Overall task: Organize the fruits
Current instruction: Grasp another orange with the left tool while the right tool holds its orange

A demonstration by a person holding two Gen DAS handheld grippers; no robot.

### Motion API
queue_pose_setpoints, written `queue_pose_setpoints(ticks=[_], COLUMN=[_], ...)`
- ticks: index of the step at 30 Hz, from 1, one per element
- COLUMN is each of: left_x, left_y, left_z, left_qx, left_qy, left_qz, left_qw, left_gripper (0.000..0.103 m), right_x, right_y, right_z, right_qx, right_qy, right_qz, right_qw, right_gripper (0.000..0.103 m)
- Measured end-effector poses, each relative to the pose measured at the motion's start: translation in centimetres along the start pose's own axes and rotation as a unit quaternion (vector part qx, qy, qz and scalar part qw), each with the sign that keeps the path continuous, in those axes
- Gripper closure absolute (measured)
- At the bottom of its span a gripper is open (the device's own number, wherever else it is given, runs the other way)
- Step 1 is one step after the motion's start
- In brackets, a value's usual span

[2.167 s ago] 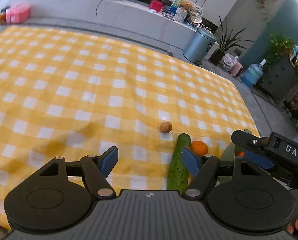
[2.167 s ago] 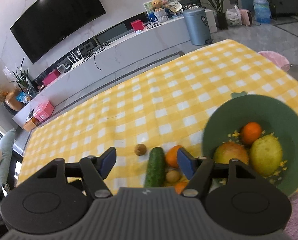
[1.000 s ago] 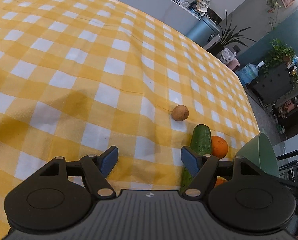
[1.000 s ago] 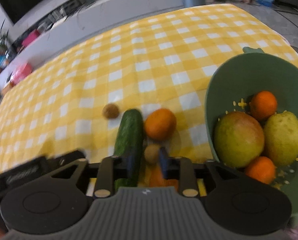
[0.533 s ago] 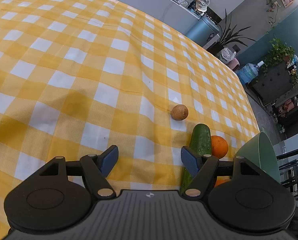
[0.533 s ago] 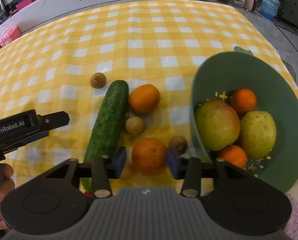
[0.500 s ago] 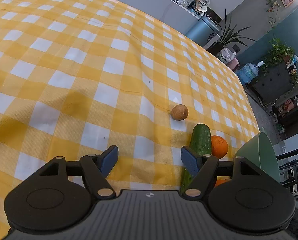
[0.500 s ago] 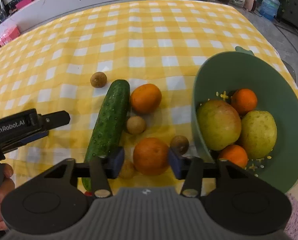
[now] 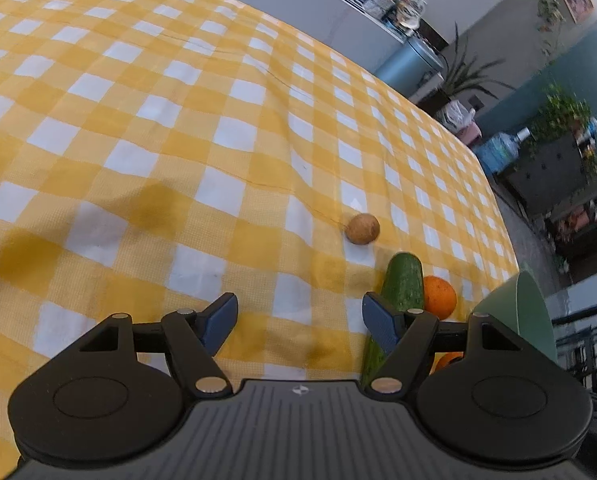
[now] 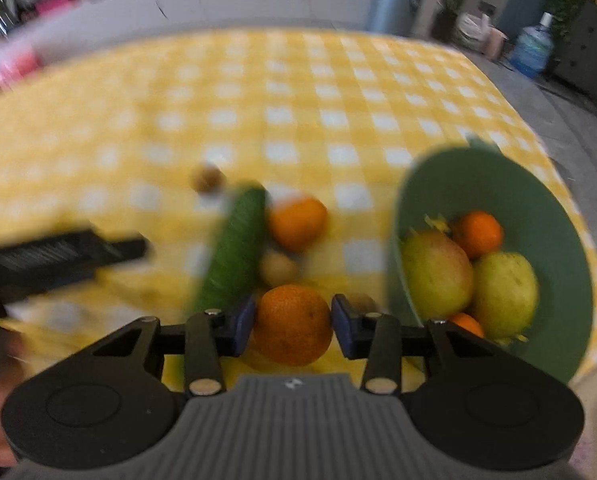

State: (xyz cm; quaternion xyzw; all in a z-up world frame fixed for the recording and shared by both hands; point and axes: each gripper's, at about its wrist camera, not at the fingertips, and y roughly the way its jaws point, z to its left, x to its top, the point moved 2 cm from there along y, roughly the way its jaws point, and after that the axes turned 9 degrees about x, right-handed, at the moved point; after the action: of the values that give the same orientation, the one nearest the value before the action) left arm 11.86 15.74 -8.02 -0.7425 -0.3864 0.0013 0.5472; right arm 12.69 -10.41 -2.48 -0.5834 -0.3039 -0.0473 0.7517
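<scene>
Right tool (image 10: 292, 326) clamped on orange (image 10: 292, 324); green bowl (image 10: 554, 216) just right.

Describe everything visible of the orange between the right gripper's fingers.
The orange is round, bright orange, with a dimpled rind. It sits between the blue pads of the right gripper, which touch or nearly touch its sides. Its underside is hidden by the gripper body. The cucumber lies to its left, the green bowl to its right.

Left gripper (image 9: 298, 316) agape, right gripper (image 10: 292, 322) clamped.
</scene>
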Motion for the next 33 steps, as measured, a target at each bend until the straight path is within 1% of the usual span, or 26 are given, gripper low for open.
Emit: queue_pose_setpoints(ticks=[1,2,4,5,6,9,13,14,16,20,21,23,27,29,31,33], left_x=[0.1,0.3,0.8,1.0,1.2,1.7,2.0,2.1,2.1,1.9,1.9,2.1,2.0,2.0,1.9,1.9], left_y=[-0.2,-0.6,-1.4,-1.9,-2.4,-3.5,-3.5,-3.5,-3.4,-3.4,-3.5,-3.5,-3.9,-4.0,-3.9,-4.1], left_z=[0.3,0.6,1.5,2.1,2.6,4.0,5.1,5.4,5.2,4.9,4.9,4.8,4.3,4.4,4.5,4.7], left_qx=[0.003,0.009,0.026,0.034,0.041,0.054,0.045,0.043,0.042,0.036,0.040,0.047,0.057,0.061,0.059,0.051], left_qy=[-0.007,-0.015,-0.040,-0.053,-0.062,-0.089,-0.117,-0.118,-0.114,-0.107,-0.107,-0.102,-0.087,-0.084,-0.089,-0.092], left_qz=[-0.006,-0.015,-0.042,-0.061,-0.075,-0.101,-0.099,-0.098,-0.096,-0.095,-0.097,-0.101,-0.116,-0.117,-0.116,-0.115], left_qw=[1.0000,0.9997,0.9980,0.9962,0.9943,0.9894,0.9872,0.9873,0.9880,0.9890,0.9887,0.9885,0.9878,0.9876,0.9875,0.9878], left_gripper=[0.020,0.020,0.021,0.021,0.021,0.021,0.021,0.021,0.021,0.021,0.021,0.021,0.021,0.021,0.021,0.021], right_x=[0.3,0.4,0.5,0.3,0.1,-0.9,-2.1,-2.2,-2.4,-2.2,-2.2,-2.0,-2.1,-2.2,-2.4,-2.4], right_y=[-0.8,-1.3,-1.3,-1.1,-0.8,0.9,3.9,4.0,4.1,4.5,4.7,5.2,5.7,5.9,6.3,6.4], right_z=[0.4,1.0,2.4,3.3,4.4,7.5,9.5,9.8,10.3,10.4,10.4,10.3,10.3,10.5,10.4,10.2], right_qx=[0.036,0.077,0.146,0.167,0.175,0.157,0.136,0.132,0.126,0.125,0.126,0.131,0.143,0.145,0.153,0.160], right_qy=[0.004,0.007,0.005,-0.004,-0.020,-0.084,-0.118,-0.127,-0.141,-0.136,-0.131,-0.122,-0.110,-0.116,-0.107,-0.101], right_qz=[-0.012,-0.014,-0.006,0.000,0.006,0.017,0.046,0.032,0.021,0.007,0.007,0.011,0.014,0.016,0.026,0.024], right_qw=[0.999,0.997,0.989,0.986,0.984,0.984,0.983,0.982,0.982,0.983,0.983,0.984,0.984,0.982,0.982,0.982], right_gripper=[0.064,0.064,0.064,0.064,0.064,0.064,0.063,0.063,0.063,0.063,0.063,0.059,0.059,0.056,0.055,0.061])
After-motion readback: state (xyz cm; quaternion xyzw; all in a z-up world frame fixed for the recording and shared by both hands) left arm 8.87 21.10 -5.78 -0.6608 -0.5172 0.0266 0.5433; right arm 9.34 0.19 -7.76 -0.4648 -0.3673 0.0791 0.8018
